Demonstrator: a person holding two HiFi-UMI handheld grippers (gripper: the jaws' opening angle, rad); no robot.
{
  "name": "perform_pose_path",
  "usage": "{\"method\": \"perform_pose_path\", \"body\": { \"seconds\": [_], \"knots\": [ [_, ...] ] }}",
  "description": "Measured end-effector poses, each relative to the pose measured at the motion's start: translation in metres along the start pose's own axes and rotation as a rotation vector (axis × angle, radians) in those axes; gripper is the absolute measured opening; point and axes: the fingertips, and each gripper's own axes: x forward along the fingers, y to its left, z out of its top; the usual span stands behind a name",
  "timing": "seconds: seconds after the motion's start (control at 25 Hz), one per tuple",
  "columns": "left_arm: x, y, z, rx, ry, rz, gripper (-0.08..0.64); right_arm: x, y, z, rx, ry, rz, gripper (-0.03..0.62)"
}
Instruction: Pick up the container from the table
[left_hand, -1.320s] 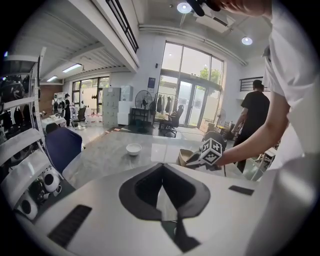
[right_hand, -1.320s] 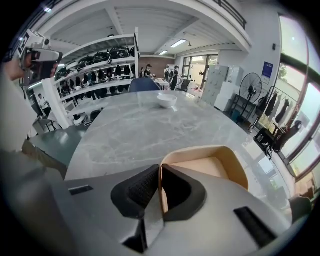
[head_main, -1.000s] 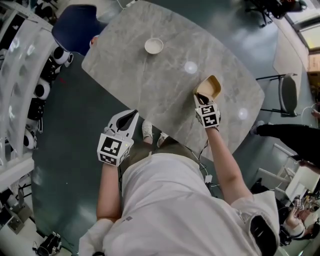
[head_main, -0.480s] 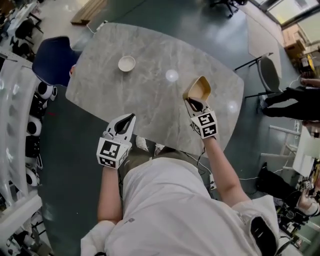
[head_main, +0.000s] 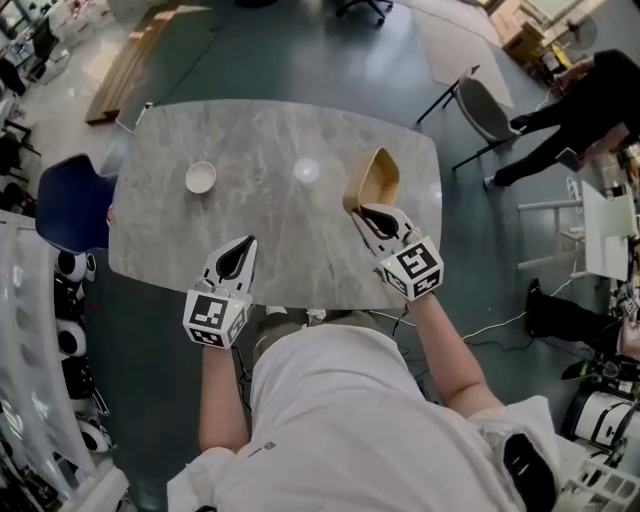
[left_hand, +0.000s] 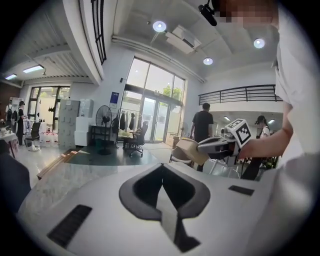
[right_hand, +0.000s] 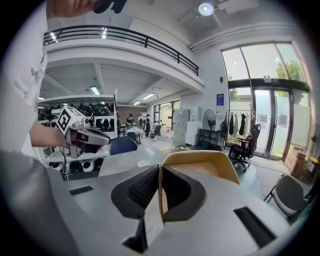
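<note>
Tan container (head_main: 372, 180) held in air above right part of table (head_main: 250, 225), tipped on edge. Looks light, thin-walled, probably pulp: fairly stiff but crushable, so hold by rim wall. Right gripper (head_main: 365, 212) clamped on its near wall, one jaw inside. Left gripper (head_main: 243, 250) jaws together, empty, over table's near edge. No legible label on container.

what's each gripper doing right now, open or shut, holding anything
Left gripper: shut, nothing between its jaws.
Right gripper: shut on the wall of the tan container.
</note>
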Motion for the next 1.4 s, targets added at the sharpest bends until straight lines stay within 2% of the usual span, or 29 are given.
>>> {"method": "perform_pose_path", "body": {
  "seconds": [0.36, 0.56, 1.04, 1.4],
  "knots": [
    [0.036, -0.029, 0.049, 0.106, -0.063, -0.133, 0.000, -0.071, -0.007, 0.050, 0.021, -0.152, -0.089, 0.031],
    [0.049, -0.046, 0.071, 0.116, -0.106, -0.202, 0.000, -0.099, 0.000, 0.067, 0.000, -0.215, -0.114, 0.031],
    [0.057, -0.083, 0.104, 0.144, -0.192, -0.305, 0.000, -0.153, 0.004, 0.067, 0.004, -0.305, -0.222, 0.031],
    [0.047, -0.097, 0.117, 0.178, -0.206, -0.339, 0.000, -0.165, 0.008, 0.061, 0.029, -0.331, -0.263, 0.031]
  ]
}}
